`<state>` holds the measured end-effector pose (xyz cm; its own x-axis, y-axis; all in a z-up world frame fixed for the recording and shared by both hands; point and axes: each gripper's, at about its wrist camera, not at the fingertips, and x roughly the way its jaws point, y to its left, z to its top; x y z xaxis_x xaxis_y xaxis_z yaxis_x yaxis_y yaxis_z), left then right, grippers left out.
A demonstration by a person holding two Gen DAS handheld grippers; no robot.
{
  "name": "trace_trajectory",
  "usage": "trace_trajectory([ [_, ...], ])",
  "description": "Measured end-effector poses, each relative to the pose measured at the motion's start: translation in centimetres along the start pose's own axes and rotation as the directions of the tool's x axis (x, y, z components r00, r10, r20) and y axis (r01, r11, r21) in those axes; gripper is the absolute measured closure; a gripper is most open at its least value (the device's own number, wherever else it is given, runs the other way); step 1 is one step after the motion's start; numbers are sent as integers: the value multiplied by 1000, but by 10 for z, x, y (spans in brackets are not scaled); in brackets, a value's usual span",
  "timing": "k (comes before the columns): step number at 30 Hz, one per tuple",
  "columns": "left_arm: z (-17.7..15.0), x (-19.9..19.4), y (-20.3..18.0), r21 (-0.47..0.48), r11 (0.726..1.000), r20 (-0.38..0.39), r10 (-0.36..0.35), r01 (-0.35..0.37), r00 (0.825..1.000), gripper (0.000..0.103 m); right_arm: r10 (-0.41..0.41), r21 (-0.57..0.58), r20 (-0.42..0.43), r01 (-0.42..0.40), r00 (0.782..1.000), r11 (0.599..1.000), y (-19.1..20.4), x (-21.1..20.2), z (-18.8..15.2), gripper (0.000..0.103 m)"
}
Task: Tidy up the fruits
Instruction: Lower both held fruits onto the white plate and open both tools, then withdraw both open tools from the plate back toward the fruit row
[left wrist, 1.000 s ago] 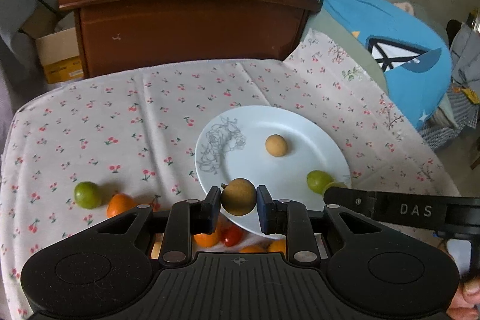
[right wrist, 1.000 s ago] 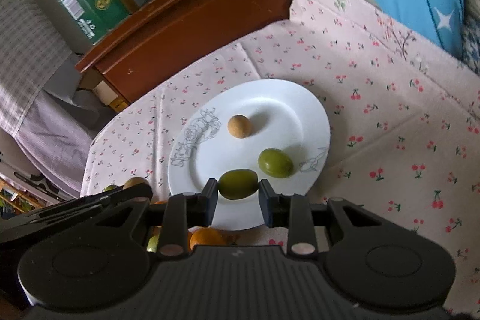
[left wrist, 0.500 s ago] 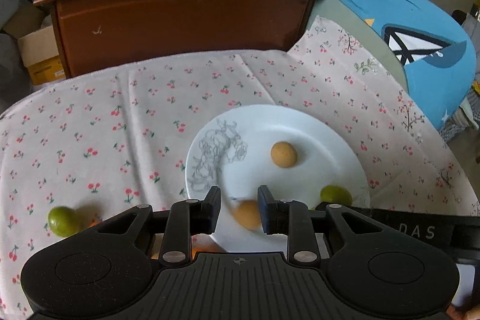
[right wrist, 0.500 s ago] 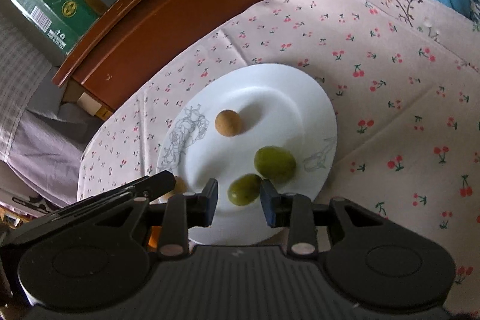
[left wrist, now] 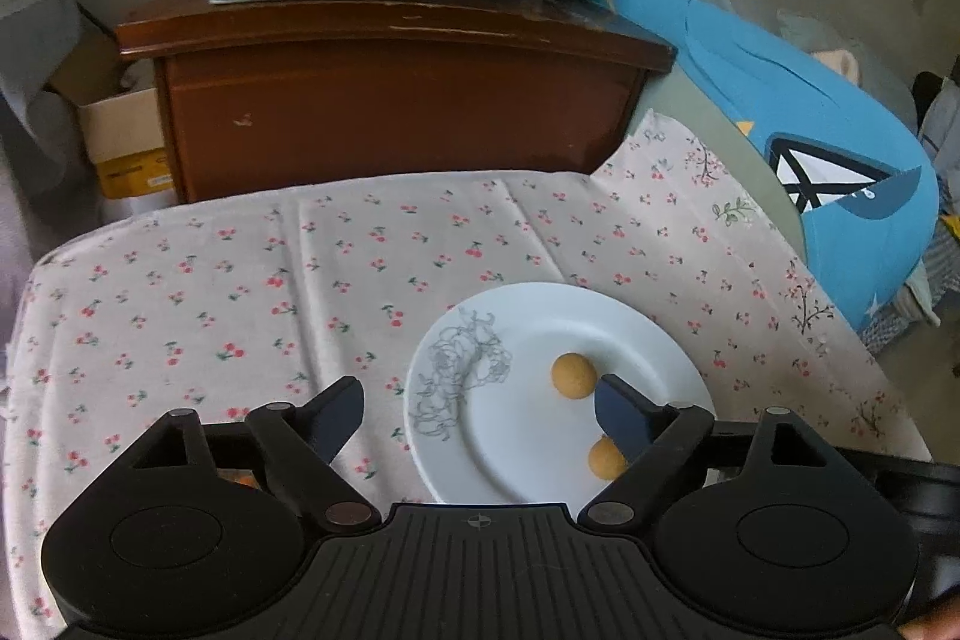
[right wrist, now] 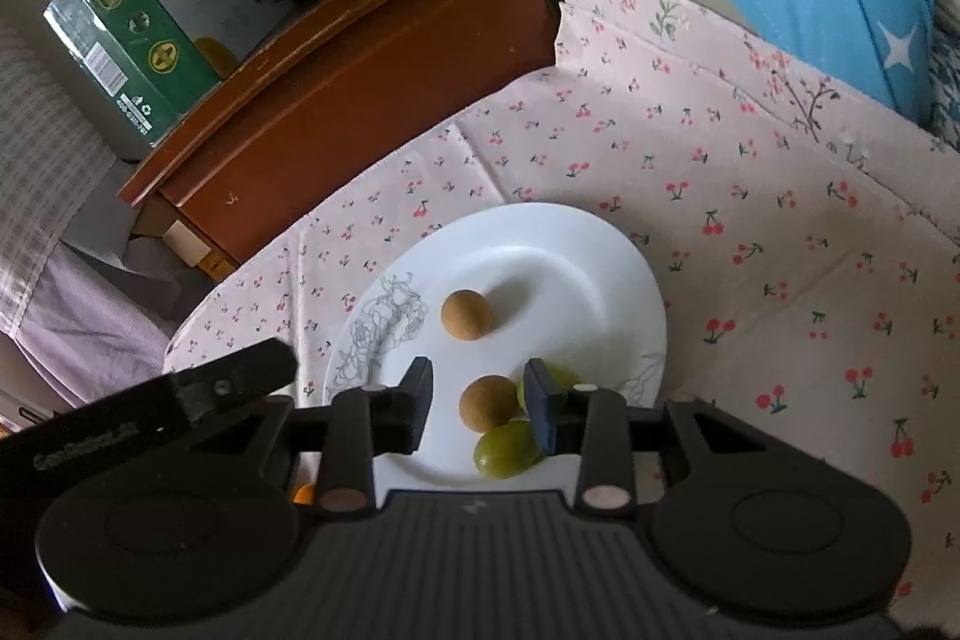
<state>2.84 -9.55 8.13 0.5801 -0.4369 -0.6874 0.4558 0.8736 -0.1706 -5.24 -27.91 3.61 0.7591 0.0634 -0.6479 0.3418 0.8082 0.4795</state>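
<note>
Green fruit lies lengthwise across white plate, tilted.

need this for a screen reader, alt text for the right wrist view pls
A white plate on a cherry-print tablecloth holds two tan round fruits and two green ones. The right gripper hangs over them, jaws opening, gripping nothing.

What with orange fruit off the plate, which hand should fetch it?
Left, likely: left gripper, jaws opening, empty, has orange fruit just beneath. Right gripper, jaws opening, straddles a longan on the plate.
</note>
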Motion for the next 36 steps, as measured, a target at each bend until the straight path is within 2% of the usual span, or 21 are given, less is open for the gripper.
trace_trajectory([
  [13,-18,-41,28,36,995,-22,93,-92,995,17,32,-67,-47,-35,998,997,9,-14,-23,66],
  [26,-52,-46,58,-41,995,-120,86,-91,989,17,46,-71,-90,-52,995,996,11,-21,-53,66],
  [36,-77,-38,56,29,996,-176,88,-85,980,17,38,-85,-122,-49,992,995,12,-19,-70,66],
])
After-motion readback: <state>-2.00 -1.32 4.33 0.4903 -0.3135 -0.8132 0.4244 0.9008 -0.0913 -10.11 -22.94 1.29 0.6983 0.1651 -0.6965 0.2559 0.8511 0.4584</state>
